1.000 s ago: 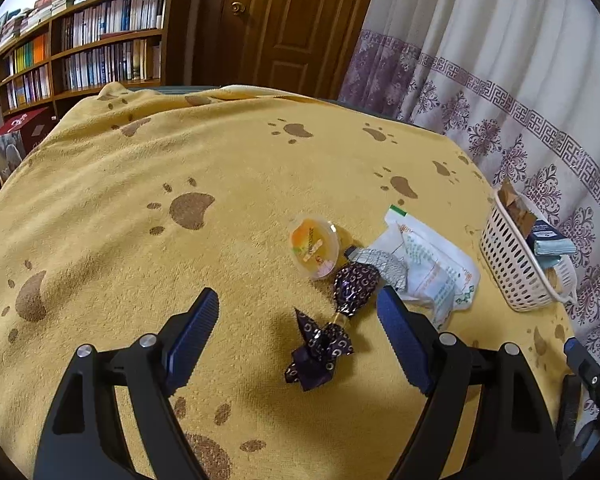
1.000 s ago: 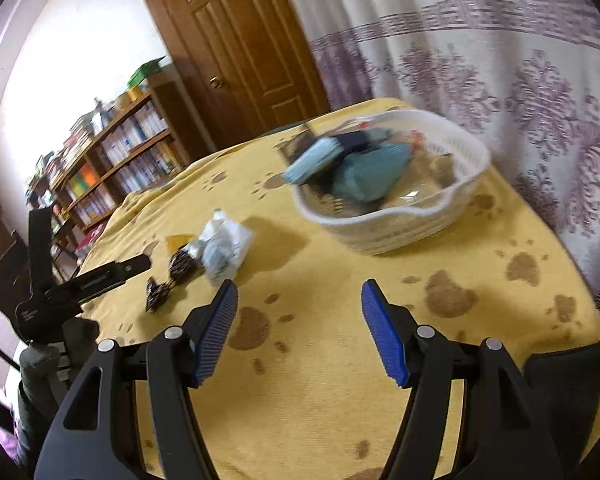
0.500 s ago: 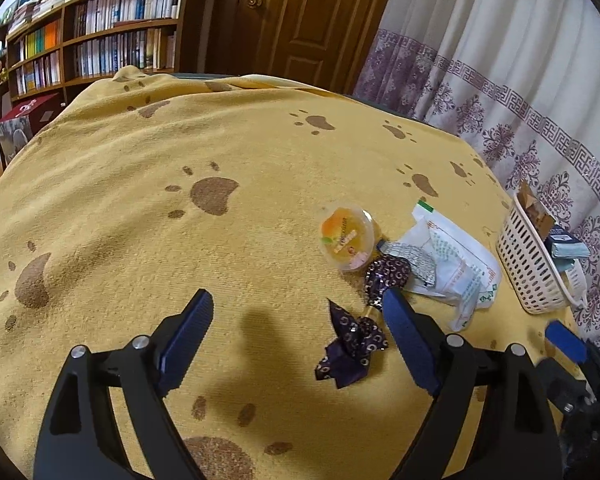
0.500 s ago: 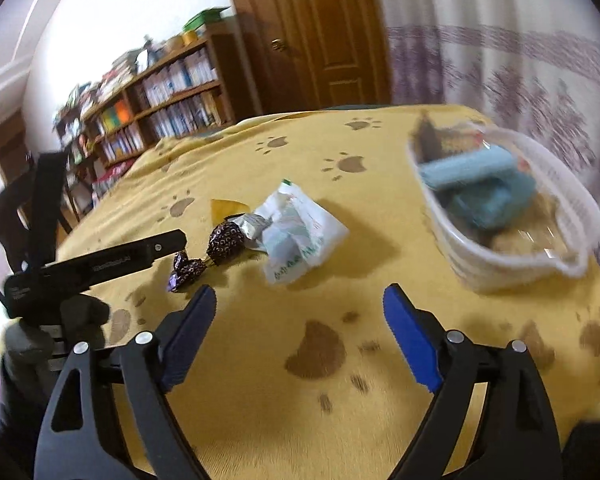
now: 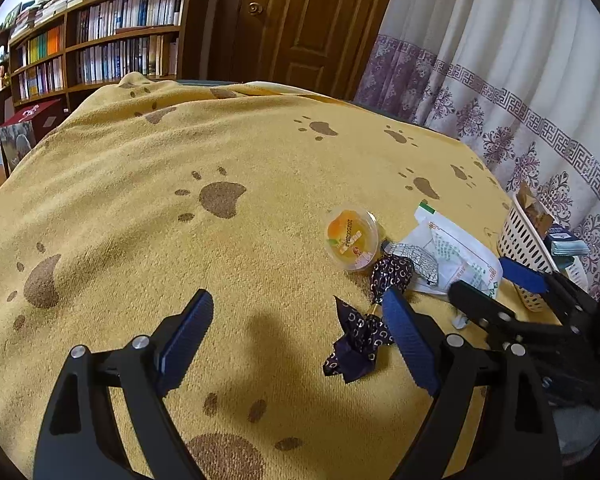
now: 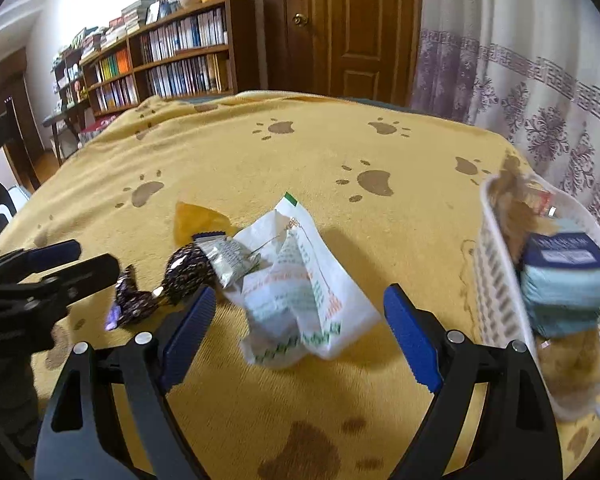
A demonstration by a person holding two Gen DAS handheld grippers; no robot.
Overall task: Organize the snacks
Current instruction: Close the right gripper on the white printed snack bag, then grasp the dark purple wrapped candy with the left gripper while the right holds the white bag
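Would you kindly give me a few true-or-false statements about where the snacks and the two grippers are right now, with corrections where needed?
1. The white packet lies on the yellow blanket between the open jaws of the right gripper, not pinched. True.
2. The left gripper is clamped on the dark purple candy. False: its jaws are open, and the candy lies by the right-hand finger.
3. The white basket is empty. False: it holds a blue-and-teal pack and other snacks.
4. The orange jelly cup lies on the blanket, outside the basket. True.
5. The silver wrapper is inside the basket. False: it lies beside the white packet.
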